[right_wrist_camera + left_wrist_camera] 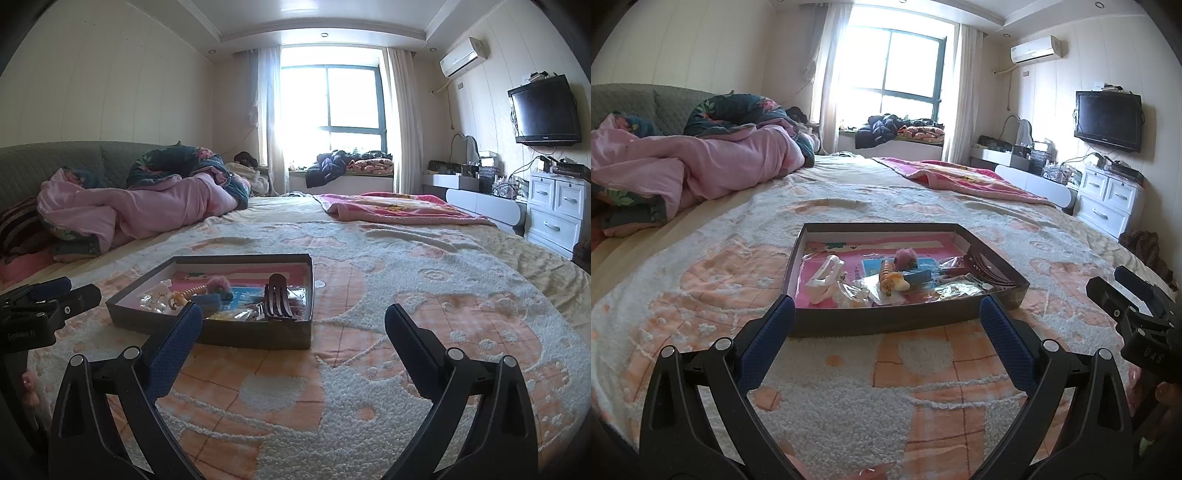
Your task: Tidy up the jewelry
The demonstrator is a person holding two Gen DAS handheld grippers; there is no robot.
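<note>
A shallow dark box with a pink lining sits on the bed blanket and holds several hair and jewelry pieces. Among them are a white claw clip, an orange bead string, a pink pompom and a brown claw clip. My left gripper is open just in front of the box's near wall, with nothing between its fingers. My right gripper is open too, at the box's near right corner, its left finger overlapping the box wall.
The box rests on a fluffy cream and orange blanket covering a wide bed. A pink duvet is heaped at the back left and a pink blanket lies at the back right. White drawers and a TV stand along the right wall.
</note>
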